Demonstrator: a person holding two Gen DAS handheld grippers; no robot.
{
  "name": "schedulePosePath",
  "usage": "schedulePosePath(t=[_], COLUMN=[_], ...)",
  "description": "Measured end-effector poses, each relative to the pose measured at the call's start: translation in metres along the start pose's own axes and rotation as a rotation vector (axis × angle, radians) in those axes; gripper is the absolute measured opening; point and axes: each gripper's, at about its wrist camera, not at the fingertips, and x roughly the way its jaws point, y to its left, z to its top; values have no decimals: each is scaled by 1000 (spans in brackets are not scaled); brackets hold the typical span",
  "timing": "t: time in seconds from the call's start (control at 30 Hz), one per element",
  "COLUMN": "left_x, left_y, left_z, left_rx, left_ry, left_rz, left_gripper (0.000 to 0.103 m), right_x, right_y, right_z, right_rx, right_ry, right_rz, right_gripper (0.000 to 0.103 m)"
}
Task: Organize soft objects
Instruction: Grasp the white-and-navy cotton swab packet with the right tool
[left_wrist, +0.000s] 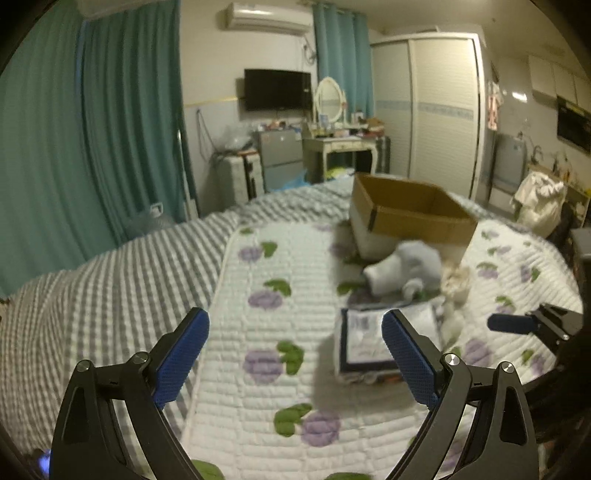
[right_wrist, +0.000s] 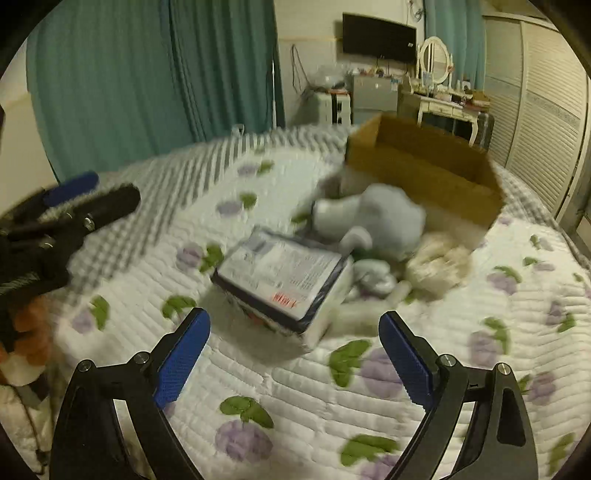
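Note:
A pale blue-grey plush toy (right_wrist: 373, 218) lies on the flowered quilt just in front of an open cardboard box (right_wrist: 424, 166). A cream fluffy toy (right_wrist: 439, 266) lies to its right. A flat packet in dark wrap with a white label (right_wrist: 284, 277) lies in front of the plush. In the left wrist view the plush (left_wrist: 410, 266), the box (left_wrist: 413, 214) and the packet (left_wrist: 373, 339) show to the right. My left gripper (left_wrist: 295, 354) is open and empty above the quilt. My right gripper (right_wrist: 294, 354) is open and empty, just short of the packet.
The bed has a white quilt with purple flowers (left_wrist: 280, 325) over a grey striped cover (left_wrist: 110, 280). Teal curtains (left_wrist: 92, 129) hang at the left. A fridge, a dressing table (left_wrist: 343, 144) and a wardrobe (left_wrist: 436, 110) stand beyond the bed. An orange soft thing (right_wrist: 33, 328) shows at the left edge.

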Motion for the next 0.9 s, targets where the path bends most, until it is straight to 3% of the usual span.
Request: schedulePosePath(t=[0.17,0.47,0.57,0.6,0.77,0.9], left_x=[19,20,18,17,6,-14], left_y=[5,19,20,20,25,22], left_z=[-14,-20,-20,-20,-19,-12], left_rx=[17,-10,-17,-20,-53,-63], left_ry=[69,86,83,83,67,21], left_rz=[-2,23,24,28,55,73], left_gripper=[96,96,96,96,96,96], right_x=[45,79,78,75,50,11], right_y=[3,17,18,19,19,15], right_z=[-2,7,9,9,15,23], right_rx=[-1,-36,-41,-43,-18,2], right_ry=[30,28,24,13,-58,-161], right_rz=[-47,-83,-94,-98,-33,-12], right_gripper=[92,68,55,38,28,27])
